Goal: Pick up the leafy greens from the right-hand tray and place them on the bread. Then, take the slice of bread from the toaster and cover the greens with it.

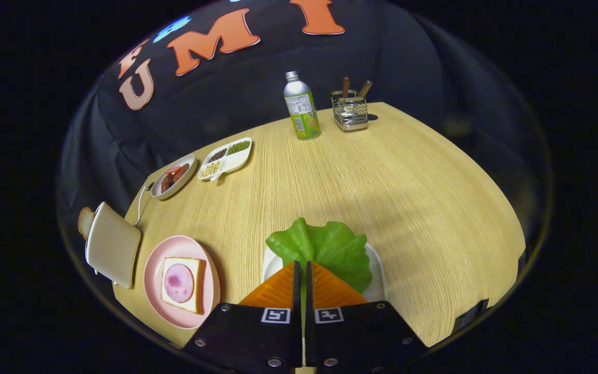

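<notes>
The leafy greens [330, 246], one wavy bright green leaf, lie over the white right-hand tray [377, 270] just ahead of my fingers. My gripper [302, 267] is shut on the leaf's near edge: the two orange fingers [275, 293] stand almost together, with a thin strip of green pinched between them. To the left, a pink plate [153, 306] holds a slice of bread [198, 285] topped with a round of ham [178, 283]. Beyond the plate's left side stands a cream toaster [113, 244] with a slice of bread [85, 222] sticking out of it.
At the table's far side stand a green-labelled bottle [302, 106] and a wire holder [350, 111] with wooden-handled utensils. A divided white dish [226, 157] of beans and a bowl [174, 175] of food sit at the far left. Bare wooden tabletop [408, 197] lies right of the tray.
</notes>
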Demonstrator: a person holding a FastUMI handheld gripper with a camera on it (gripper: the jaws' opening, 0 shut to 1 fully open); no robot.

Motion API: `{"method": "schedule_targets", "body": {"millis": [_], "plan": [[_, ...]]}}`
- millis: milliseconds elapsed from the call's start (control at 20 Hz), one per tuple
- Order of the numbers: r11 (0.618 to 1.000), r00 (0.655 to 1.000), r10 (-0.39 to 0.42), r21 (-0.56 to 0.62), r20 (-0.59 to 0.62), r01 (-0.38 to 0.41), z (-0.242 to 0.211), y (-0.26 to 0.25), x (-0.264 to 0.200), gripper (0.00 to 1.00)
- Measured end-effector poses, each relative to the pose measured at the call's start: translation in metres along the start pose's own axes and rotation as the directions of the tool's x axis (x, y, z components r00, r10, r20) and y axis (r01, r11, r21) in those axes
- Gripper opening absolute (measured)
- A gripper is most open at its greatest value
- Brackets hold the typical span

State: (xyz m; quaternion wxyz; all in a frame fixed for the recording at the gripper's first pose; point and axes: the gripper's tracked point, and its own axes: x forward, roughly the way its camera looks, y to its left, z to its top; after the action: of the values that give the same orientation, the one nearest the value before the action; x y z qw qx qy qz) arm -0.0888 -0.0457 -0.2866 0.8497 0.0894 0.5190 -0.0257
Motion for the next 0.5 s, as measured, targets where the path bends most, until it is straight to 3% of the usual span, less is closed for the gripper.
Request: {"method": "schedule_targets", "body": {"millis": [500], "plan": [[0.995,0.986,0.095,-0.023,0.140,-0.093,0.042,0.034,-0.034,0.03]]}}
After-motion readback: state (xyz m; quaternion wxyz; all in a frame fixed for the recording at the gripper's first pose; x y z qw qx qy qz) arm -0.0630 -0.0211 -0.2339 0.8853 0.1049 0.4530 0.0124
